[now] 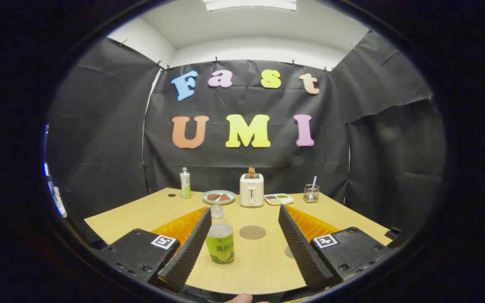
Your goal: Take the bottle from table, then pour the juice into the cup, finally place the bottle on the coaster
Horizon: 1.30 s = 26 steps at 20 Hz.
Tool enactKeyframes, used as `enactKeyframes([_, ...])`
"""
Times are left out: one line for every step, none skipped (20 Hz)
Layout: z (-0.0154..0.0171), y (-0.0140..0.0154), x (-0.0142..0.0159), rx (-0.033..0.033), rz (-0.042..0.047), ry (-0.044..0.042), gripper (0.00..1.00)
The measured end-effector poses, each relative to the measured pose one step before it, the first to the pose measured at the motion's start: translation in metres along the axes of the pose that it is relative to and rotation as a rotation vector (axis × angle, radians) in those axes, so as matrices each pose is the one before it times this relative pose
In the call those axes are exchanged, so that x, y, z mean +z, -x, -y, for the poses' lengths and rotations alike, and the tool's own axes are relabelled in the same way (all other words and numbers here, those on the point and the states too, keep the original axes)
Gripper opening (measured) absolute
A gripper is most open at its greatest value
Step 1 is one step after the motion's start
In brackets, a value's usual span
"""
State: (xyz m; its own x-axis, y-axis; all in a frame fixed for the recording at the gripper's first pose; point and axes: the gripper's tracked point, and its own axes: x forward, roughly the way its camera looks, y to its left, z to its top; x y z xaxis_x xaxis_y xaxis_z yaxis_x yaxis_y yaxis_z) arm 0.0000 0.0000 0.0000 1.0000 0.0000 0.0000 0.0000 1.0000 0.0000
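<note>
- The gripper is held low over the near edge of the desk, its jaws spread wide and pinching nothing.
- The bottle is seen upright between the fingers, close beside the left finger (touching or just apart cannot be told) and well apart from the right one.
- The coaster lies flat just beyond the bottle, towards the middle of the desk.
- No cup can be picked out with certainty; a glass container with a straw-like stick stands near the far right edge.
- The step in hand is judged to be the taking of the bottle. It would be done well if the gripper were shifted left until the bottle is centred, then closed on the body below the shoulder, so that it is not tipped by the left finger.
</note>
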Motion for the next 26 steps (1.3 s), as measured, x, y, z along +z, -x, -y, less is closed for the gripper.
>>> enactKeyframes([-0.00037, -0.00023, -0.00079, 0.00232, 0.00037, -0.00059, 1.00])
enactKeyframes([-0.00173, 0.00025, 0.00120, 0.00833, 0.00484, 0.00056, 1.00])
enactKeyframes([-0.00131, -0.00120, 0.00163, 0.00399, 0.00585, 0.00123, 1.00])
enactKeyframes([0.00177, -0.00101, -0.00036, -0.00480, -0.00382, 0.00103, 1.00])
enactKeyframes([0.00099, -0.00061, -0.00275, -0.00125, -0.00266, -0.00060, 1.00])
enactKeyframes([-0.00045, -0.00020, 0.00022, 0.00200, -0.00024, -0.00307, 1.00])
enactKeyframes([-0.00040, 0.00019, -0.00020, -0.00030, -0.00015, -0.00205, 1.00])
enactKeyframes([-0.00011, -0.00023, 0.00038, -0.00042, 0.00035, -0.00020, 1.00])
enactKeyframes([0.00064, -0.00072, -0.00036, -0.00019, 0.00112, 0.00005, 1.00])
enactKeyframes([-0.00096, -0.00019, 0.00002, 0.00229, 0.00107, 0.00226, 1.00])
enactKeyframes([0.00003, -0.00115, -0.00047, -0.00007, -0.00119, 0.00278, 1.00])
enactKeyframes([0.00019, 0.00027, 0.00083, -0.00021, -0.00043, 0.00227, 1.00])
enactKeyframes([0.00016, -0.00044, -0.00099, -0.00046, 0.00074, 0.00091, 1.00])
enactKeyframes([-0.00027, -0.00008, 0.00061, 0.00052, -0.00039, -0.00222, 1.00])
enactKeyframes([-0.00100, -0.00041, 0.00026, 0.00224, 0.00087, -0.00228, 1.00])
enactKeyframes([-0.00024, 0.00043, 0.00041, 0.00161, 0.00186, -0.00016, 1.00])
enactKeyframes([-0.00024, 0.00040, 0.00037, 0.00055, 0.00204, 0.00170, 1.00])
enactKeyframes([-0.00044, -0.00016, -0.00065, 0.00097, -0.00005, 0.00296, 1.00])
enactKeyframes([0.00010, -0.00125, -0.00128, 0.00055, -0.00240, 0.00084, 1.00])
enactKeyframes([-0.00067, -0.00103, -0.00058, 0.00189, -0.00015, -0.00271, 1.00])
enactKeyframes([-0.00132, 0.00030, -0.00047, 0.00425, 0.00305, -0.00440, 1.00])
enactKeyframes([-0.00173, -0.00004, -0.00050, 0.00406, 0.00450, -0.00150, 1.00])
enactKeyframes([-0.00056, -0.00106, -0.00271, 0.00112, 0.00267, 0.00271, 1.00])
enactKeyframes([0.00013, -0.00008, -0.00308, -0.00488, -0.00057, 0.00377, 1.00])
enactKeyframes([0.00023, -0.00054, -0.00684, -0.00521, -0.00597, 0.00491, 1.00])
enactKeyframes([0.00008, -0.00090, -0.00620, -0.00361, -0.00805, 0.00481, 1.00])
